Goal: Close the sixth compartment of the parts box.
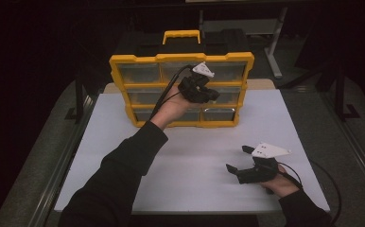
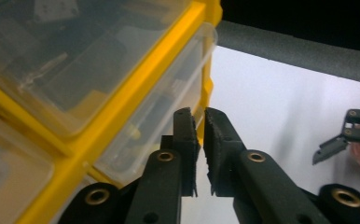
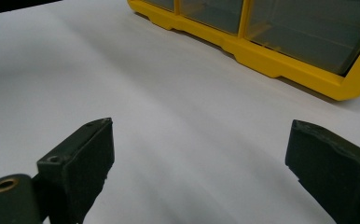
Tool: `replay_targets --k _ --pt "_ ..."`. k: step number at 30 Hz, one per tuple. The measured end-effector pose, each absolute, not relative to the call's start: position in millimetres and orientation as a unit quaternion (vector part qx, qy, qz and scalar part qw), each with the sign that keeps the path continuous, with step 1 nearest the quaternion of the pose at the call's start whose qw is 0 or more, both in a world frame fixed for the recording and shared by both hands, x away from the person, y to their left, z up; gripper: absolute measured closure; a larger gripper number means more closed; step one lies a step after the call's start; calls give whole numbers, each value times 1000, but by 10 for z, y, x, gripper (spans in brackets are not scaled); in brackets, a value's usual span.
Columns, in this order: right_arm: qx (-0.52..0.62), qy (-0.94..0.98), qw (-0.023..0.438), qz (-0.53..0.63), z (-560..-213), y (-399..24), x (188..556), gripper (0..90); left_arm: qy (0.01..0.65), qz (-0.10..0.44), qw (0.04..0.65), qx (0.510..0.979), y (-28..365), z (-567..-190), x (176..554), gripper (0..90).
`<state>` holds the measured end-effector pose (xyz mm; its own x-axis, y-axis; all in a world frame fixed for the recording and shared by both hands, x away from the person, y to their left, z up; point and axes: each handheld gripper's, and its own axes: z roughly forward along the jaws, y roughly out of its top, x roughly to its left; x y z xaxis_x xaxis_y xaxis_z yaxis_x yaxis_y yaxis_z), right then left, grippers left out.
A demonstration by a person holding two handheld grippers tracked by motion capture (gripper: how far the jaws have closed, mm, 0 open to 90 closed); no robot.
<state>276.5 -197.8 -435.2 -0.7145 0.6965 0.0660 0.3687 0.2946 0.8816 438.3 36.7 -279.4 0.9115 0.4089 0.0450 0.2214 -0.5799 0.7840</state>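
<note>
White table (image 1: 124, 142), yellow drawer organizer (image 1: 124, 61) touching nearly closed, empty left gripper (image 2: 200, 122).

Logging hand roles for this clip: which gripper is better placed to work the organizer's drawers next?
Left. The left gripper is up against the yellow organizer, jaws nearly closed at a clear drawer. The right gripper rests open on the white table, well away.

High view: fixed above the near edge, looking forward and down across the white rectangular surface (image 1: 190, 161) to the upright yellow plastic drawer organiser (image 1: 180, 90). Left claw view sits close against its clear drawers; right claw view looks low across the surface, sharing that organiser.
</note>
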Motion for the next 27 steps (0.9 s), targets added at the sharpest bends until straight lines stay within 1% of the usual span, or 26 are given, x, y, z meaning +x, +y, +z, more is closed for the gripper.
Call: replay_targets --k 6,15,22,27 --pt "340 786 168 487 -4349 -1976 2767 74 172 92 427 883 459 -2831 4253 659" --pt "339 789 169 484 -4350 -1958 2764 74 171 79 438 879 664 -2897 4066 494" --pt "337 791 170 482 -4356 -1951 2767 74 183 77 440 876 865 -2998 3951 388" --pt "336 792 169 481 -4360 -1948 2770 74 188 77 443 873 995 -3086 3883 338"
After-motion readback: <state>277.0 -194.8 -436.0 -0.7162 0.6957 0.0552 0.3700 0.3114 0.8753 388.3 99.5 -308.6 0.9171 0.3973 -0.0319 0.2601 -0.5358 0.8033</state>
